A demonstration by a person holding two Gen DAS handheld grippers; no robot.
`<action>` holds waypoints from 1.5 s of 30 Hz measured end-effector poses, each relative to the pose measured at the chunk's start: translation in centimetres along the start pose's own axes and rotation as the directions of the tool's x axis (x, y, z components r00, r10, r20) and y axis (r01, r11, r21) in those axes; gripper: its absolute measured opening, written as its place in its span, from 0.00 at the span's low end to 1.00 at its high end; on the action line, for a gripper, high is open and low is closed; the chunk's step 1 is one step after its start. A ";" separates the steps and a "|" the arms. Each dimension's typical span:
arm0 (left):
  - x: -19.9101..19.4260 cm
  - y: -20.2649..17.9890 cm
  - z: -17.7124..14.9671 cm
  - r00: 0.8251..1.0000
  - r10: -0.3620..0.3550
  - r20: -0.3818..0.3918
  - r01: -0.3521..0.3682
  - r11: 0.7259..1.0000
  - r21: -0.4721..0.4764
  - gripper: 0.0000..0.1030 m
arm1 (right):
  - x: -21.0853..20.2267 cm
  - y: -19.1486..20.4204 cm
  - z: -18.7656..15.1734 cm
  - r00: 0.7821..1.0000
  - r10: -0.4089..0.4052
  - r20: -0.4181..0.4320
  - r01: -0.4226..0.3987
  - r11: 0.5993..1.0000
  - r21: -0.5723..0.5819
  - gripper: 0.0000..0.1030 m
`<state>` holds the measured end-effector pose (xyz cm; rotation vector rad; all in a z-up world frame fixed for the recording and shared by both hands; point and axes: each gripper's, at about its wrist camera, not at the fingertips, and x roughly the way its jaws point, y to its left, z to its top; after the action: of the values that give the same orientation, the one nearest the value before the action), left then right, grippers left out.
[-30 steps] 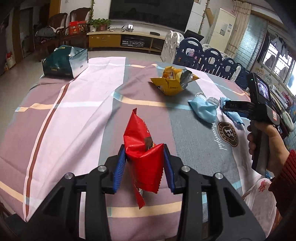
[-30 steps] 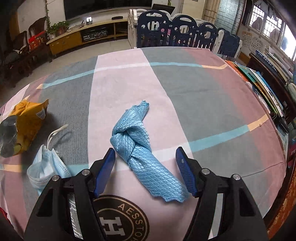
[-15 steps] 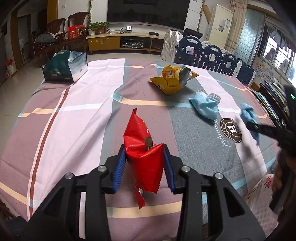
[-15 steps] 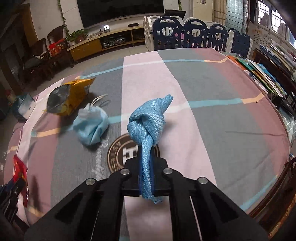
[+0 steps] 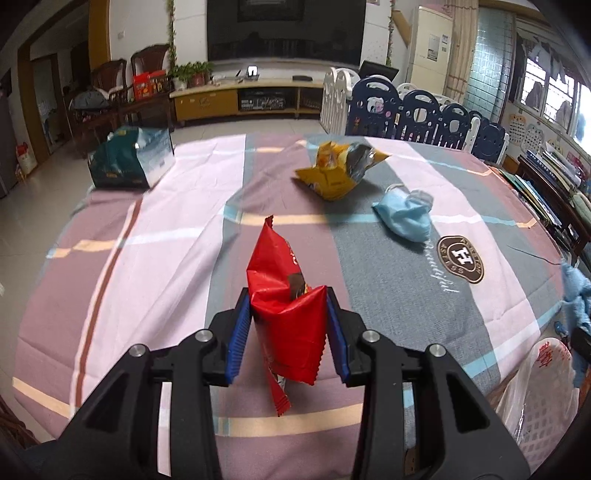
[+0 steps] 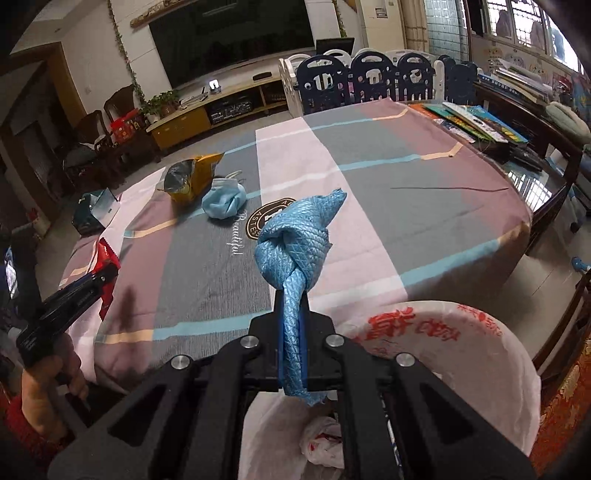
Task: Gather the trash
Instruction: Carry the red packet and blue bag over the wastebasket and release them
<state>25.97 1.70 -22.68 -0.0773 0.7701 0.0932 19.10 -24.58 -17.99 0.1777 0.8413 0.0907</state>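
1. Trash: a knotted blue cloth [image 6: 295,240] is clamped in my right hand-held gripper [image 6: 293,354], above a bag-lined bin [image 6: 480,354] beside the worktop [image 6: 406,206].
2. My left hand-held gripper [image 5: 286,328] is clamped on a red wrapper [image 5: 284,295].
3. A yellow snack bag [image 5: 336,173], blue face mask [image 5: 404,218] and green bag [image 5: 129,162] lie on the worktop.

Striped pink-grey tablecloth [image 5: 177,236] covers the surface; navy-and-white plastic playpen fence [image 5: 417,114] behind; colourful books [image 6: 476,122] stacked right; dark wall screen [image 5: 284,29].
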 end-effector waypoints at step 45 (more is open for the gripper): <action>-17.6 -21.5 -8.3 0.909 -0.404 -0.105 0.413 0.834 0.365 0.60 | -16.9 -9.8 -2.9 0.994 -0.044 0.100 0.042 0.999 0.023 0.07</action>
<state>10.08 -21.45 -15.58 0.1285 0.7681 -0.4698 5.79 -36.37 -9.38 0.1826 0.7458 0.0320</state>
